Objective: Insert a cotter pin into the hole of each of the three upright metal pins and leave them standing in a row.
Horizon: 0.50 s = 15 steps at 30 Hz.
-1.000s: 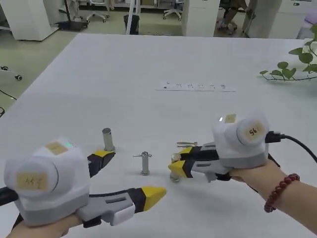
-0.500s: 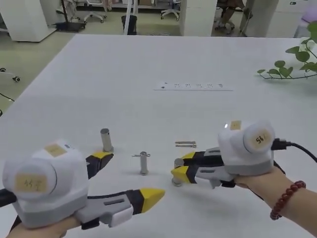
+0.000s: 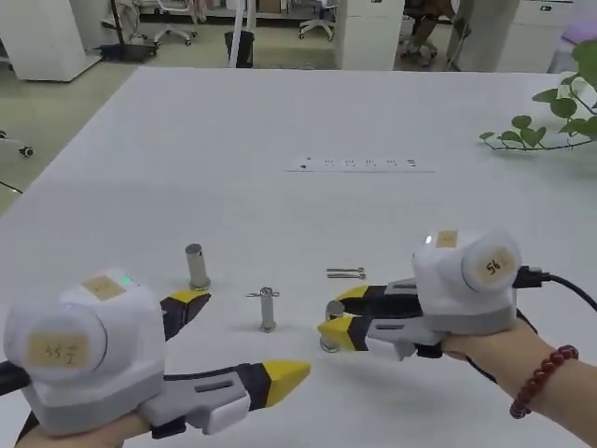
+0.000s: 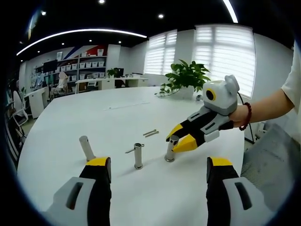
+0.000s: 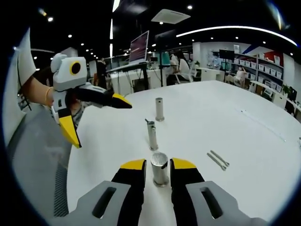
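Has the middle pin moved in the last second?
No. The middle pin keeps its spacing from the left pin and the loose cotter pins.

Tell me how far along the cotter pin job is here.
Done: the middle metal pin has a cotter pin through its hole. In hand: the right claw is closed around the right metal pin, which is bare; the left claw hangs open, empty. Left: that pin and the left metal pin each need one of the loose cotter pins on the table.
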### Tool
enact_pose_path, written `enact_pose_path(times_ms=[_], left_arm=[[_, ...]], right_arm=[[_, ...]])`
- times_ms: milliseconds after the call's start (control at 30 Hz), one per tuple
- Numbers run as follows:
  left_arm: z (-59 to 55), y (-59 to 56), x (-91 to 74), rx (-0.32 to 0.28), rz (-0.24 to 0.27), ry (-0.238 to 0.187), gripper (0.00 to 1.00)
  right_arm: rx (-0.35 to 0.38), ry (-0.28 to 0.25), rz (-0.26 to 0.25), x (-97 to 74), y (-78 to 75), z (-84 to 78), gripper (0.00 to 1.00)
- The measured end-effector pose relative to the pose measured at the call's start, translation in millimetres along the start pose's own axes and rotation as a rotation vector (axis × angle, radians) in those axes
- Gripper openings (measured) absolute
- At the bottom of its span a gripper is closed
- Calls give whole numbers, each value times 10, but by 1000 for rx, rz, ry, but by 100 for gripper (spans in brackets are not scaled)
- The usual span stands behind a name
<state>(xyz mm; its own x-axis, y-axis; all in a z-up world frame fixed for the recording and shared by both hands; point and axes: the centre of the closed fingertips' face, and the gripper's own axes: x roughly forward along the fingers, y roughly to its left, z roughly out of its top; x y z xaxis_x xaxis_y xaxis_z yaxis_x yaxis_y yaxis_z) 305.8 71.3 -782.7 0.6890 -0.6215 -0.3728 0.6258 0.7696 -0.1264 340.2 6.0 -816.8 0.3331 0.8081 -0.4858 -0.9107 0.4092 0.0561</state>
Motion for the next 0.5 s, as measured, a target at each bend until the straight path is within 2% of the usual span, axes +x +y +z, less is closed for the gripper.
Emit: enact_pose_path(times_ms=[200,500], left_arm=[[8,-13,2,-9,2,-3,85],[6,-35,11,-9,2,3,88]], right_arm=[[25,-14,16,-87,38,82,24],[38,-20,24,-216,8,222,31]])
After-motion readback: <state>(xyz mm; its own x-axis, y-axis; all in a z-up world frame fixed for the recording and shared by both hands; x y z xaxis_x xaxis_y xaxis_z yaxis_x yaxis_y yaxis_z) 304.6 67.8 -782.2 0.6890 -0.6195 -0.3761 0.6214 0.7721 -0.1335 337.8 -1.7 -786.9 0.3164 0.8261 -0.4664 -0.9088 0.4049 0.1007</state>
